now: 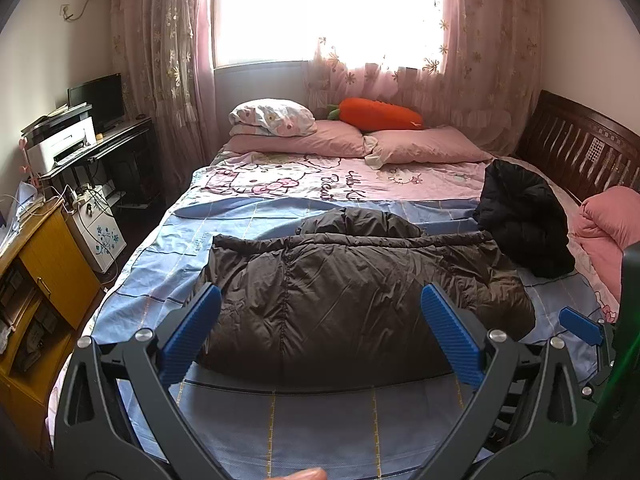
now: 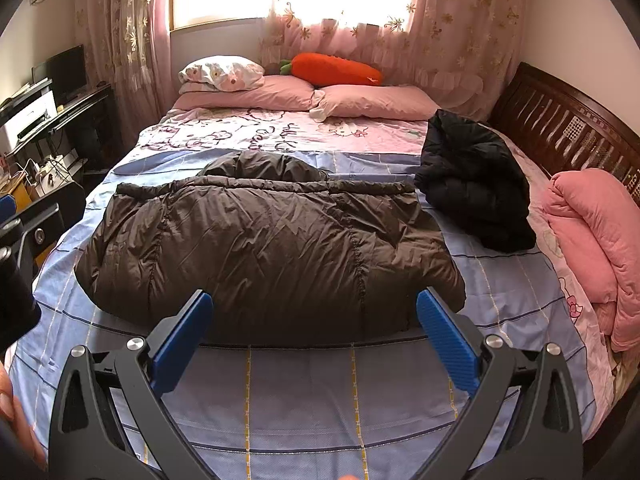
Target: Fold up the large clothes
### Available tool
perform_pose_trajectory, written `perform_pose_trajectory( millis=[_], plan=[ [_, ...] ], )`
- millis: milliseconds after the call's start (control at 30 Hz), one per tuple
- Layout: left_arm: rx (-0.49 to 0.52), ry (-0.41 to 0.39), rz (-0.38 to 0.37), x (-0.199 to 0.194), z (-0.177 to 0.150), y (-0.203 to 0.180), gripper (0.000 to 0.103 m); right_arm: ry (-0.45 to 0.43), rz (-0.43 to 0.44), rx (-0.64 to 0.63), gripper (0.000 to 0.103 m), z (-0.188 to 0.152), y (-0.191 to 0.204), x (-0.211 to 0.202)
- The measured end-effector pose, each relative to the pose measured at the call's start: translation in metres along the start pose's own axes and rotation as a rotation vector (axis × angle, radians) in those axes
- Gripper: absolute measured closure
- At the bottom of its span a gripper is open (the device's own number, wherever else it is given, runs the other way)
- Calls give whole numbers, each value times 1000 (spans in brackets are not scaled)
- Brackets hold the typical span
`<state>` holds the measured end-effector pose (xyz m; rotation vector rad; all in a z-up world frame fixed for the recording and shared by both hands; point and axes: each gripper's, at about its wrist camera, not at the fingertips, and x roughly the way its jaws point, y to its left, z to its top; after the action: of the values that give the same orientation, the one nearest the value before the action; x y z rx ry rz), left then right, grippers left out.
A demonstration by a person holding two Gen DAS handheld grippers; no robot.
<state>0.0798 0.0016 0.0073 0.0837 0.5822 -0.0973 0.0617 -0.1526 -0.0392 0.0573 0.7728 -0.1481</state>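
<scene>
Since the brown puffer jacket (image 2: 272,248) lies crosswise on the bed (image 2: 320,392) just ahead, both the left claw (image 1: 320,316) and right claw (image 2: 314,320) hover wide open, empty, about equally near its hem.

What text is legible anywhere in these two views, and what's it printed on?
"Hello Ki...": dark cursive on the pink cartoon-cat bed sheet, seen sideways, its end cut off by the blue checked cover.
A second cursive line beside it, starting "Bea": the rest is not readable.
White printer and black monitor on the desk: any labels are too small to read.
Brown puffer jacket: no visible label.
</scene>
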Motion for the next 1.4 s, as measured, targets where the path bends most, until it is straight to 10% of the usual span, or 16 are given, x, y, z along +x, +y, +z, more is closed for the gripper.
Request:
perform_pose_trajectory(
  millis=[1400],
  plan=[
    [1, -14, 5, -1, -4, -1, 2, 12, 23, -37, 1, -1, 0, 10]
  ],
)
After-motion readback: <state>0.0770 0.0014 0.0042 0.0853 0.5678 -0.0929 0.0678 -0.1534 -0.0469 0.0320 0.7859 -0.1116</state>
